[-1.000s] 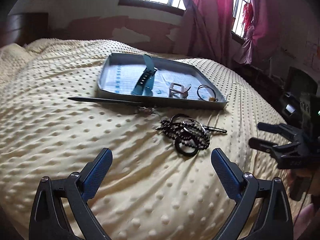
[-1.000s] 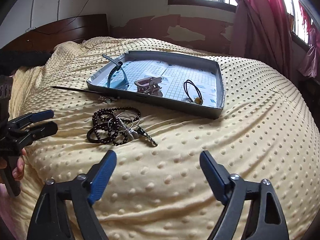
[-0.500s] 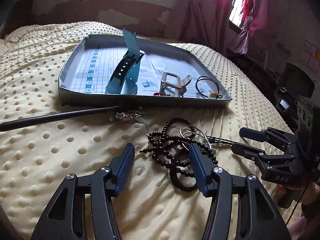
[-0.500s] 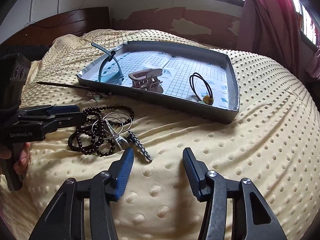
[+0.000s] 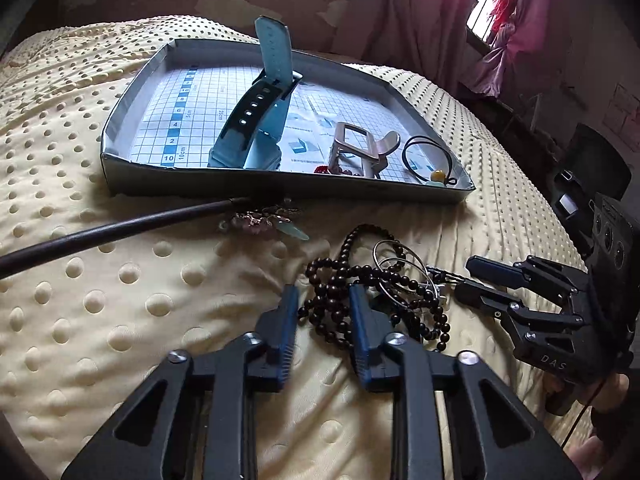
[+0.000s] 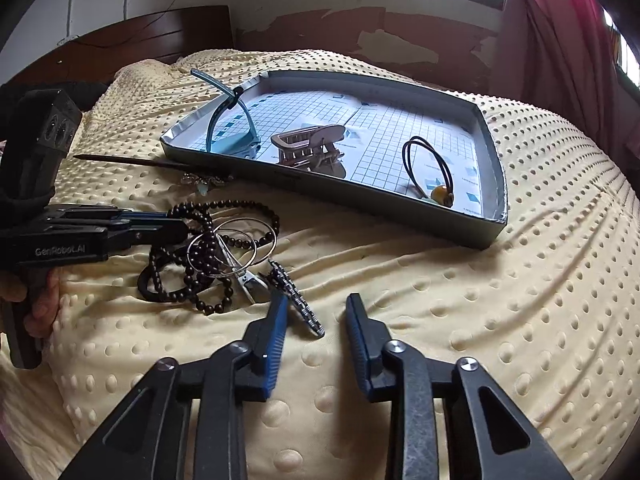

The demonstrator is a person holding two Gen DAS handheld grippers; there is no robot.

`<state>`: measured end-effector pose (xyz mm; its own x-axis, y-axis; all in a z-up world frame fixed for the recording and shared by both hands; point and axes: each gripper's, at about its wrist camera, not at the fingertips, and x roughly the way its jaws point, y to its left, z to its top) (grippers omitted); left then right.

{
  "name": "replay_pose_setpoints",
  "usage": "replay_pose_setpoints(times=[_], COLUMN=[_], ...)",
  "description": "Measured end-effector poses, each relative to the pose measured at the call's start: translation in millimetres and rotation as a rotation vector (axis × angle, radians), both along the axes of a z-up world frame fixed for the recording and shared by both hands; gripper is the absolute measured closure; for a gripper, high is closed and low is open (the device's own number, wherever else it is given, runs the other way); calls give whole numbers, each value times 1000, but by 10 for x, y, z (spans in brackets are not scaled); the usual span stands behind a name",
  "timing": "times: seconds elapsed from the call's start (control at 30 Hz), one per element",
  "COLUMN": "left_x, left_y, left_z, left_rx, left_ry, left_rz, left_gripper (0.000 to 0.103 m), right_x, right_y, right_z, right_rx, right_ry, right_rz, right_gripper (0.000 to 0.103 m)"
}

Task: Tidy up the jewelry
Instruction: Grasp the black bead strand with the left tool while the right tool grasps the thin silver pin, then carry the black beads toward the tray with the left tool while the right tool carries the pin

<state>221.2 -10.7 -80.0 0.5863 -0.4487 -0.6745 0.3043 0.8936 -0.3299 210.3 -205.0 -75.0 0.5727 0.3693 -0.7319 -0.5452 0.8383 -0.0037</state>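
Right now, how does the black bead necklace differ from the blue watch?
The black bead necklace lies tangled on the yellow blanket, outside the tray; the blue watch sits inside the tray. The necklace is a limp heap mixed with metal rings; the watch stands alone with one strap end sticking up. The left gripper straddles the beads; nothing touches the watch. Both are wearables.

The bed's yellow blanket [image 5: 120, 288] is soft, dimpled cloth. The tray [image 6: 490, 152] looks like matt grey card, lined with gridded paper. Glossy dark beads [image 5: 332, 304] tangle with shiny metal rings [image 6: 240, 240].
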Motion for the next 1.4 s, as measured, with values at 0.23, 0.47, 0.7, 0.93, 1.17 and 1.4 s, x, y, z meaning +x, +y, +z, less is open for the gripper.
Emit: replay_pose_setpoints(times=[0.23,0.47,0.7,0.93,1.17,1.4], left_x=[-92,-392,-569,-563,-246,277], left_y=[119,178,56,-77,-206,-323], left_z=[48,369,649,900,1153,1240], left_rx=[-52,-60,-65,-55,-50,-88], left_ry=[0,-99,-145,-159,-204,-267], left_rz=[50,92,112,123,178,196], left_gripper=[94,94,94,95,95,94], right_x=[-35,-82,-205,-236,212,751], right_y=[-11,-139,-272,-324,-317,-382], right_z=[-12,62,232,525,579,472], right_rx=[11,54,123,206,247,331], right_ry=[15,14,-16,-92,-111,-56], right_rz=[7,-26,-50,-81,-145,-230], right_gripper=[98,99,99,99,99,99])
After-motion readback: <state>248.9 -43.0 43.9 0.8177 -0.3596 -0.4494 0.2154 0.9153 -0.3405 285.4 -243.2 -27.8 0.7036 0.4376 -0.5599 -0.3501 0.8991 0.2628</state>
